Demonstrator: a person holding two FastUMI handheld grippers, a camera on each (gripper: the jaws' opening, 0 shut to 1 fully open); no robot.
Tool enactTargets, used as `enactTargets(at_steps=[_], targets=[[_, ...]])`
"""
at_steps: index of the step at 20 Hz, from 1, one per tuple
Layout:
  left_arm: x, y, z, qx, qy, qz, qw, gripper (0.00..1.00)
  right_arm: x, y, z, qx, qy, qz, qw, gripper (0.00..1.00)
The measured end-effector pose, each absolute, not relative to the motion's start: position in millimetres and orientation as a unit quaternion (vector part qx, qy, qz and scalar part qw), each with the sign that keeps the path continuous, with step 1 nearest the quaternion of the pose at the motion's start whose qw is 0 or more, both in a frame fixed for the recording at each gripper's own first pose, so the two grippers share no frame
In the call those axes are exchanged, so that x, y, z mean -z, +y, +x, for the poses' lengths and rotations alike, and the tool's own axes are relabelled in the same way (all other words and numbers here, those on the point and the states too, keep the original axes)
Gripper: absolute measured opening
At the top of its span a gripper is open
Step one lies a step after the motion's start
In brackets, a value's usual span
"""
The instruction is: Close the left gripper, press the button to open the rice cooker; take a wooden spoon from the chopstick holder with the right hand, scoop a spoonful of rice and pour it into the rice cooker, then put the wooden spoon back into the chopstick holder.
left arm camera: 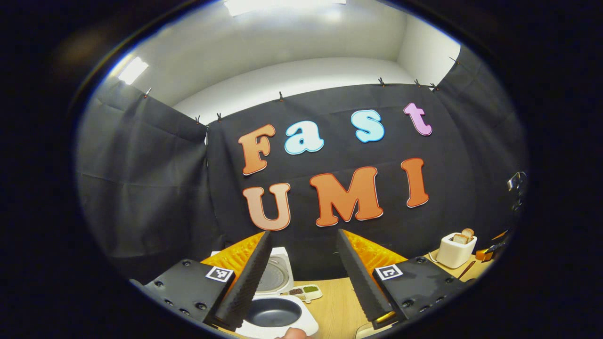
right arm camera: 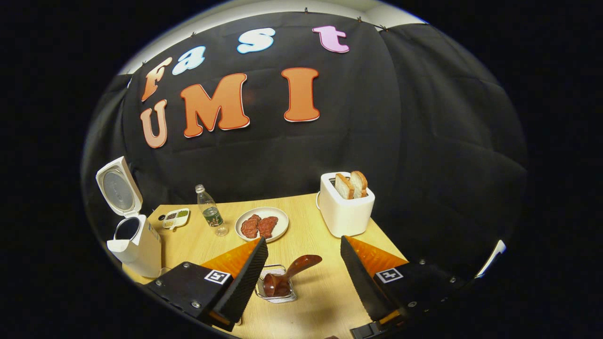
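In the left gripper view, the left gripper (left arm camera: 301, 278) is wide open and holds nothing, and the rice cooker (left arm camera: 275, 310) sits just below it with its lid up and its dark pot showing. In the right gripper view, the right gripper (right arm camera: 304, 278) is wide open and empty too. The wooden spoon (right arm camera: 288, 273) stands in the wire chopstick holder (right arm camera: 278, 287) between its fingers, a bit to the left, its handle leaning up and right, so this hand looks nearer to grab it.
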State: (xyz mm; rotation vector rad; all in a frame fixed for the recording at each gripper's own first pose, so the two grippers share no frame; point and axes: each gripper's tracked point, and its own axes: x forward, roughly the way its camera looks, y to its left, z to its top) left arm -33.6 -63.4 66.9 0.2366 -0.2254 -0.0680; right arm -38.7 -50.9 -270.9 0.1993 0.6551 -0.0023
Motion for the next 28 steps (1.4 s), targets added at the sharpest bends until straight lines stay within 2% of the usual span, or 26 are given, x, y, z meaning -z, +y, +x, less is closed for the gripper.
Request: enactTargets(at_steps=[1, 3, 5, 6, 8, 10, 14, 18, 22, 23, 27, 28], targets=[[-67, -68, -39, 0.033, -0.114, 0.108, 0.987, 0.97, 279, -52, -38, 0.0, 0.327, 0.105, 0.939, 0.96], [-65, -76, -45, 0.029, -0.111, 0.095, 0.989, 0.94, 299, -53, -41, -0.005, 0.345, 0.118, 0.931, 0.96], [-60, -76, -53, 0.022, -0.106, 0.089, 0.99, 0.97, 317, -50, -43, -0.014, 0.364, 0.13, 0.922, 0.96], [-56, -80, -54, 0.022, -0.096, 0.086, 0.991, 0.9, 325, -49, -42, -0.019, 0.373, 0.136, 0.918, 0.96], [-47, -84, -60, 0.017, -0.081, 0.081, 0.993, 0.9, 340, -44, -43, -0.034, 0.386, 0.149, 0.91, 0.95], [-43, -83, -62, 0.007, -0.072, 0.087, 0.994, 0.97, 354, -33, -43, -0.052, 0.4, 0.163, 0.9, 0.95], [-23, -94, -76, -0.004, -0.038, 0.111, 0.993, 0.98, 374, -19, -36, -0.07, 0.412, 0.194, 0.888, 0.89], [-18, -105, -78, -0.005, -0.023, 0.112, 0.993, 0.99, 385, -10, -29, -0.082, 0.414, 0.218, 0.88, 0.73], [-16, -117, -75, 0.001, -0.019, 0.128, 0.992, 0.98, 386, -2, -22, -0.083, 0.406, 0.263, 0.871, 0.51], [-14, -121, -73, 0.003, -0.017, 0.131, 0.991, 0.99, 385, -1, -24, -0.082, 0.404, 0.269, 0.87, 0.42], [-8, -133, -64, 0.018, -0.009, 0.131, 0.991, 0.98, 391, 9, -31, -0.075, 0.415, 0.278, 0.863, 0.25], [-8, -134, -62, 0.02, -0.008, 0.133, 0.991, 0.98, 391, 8, -28, -0.067, 0.41, 0.279, 0.866, 0.24]])
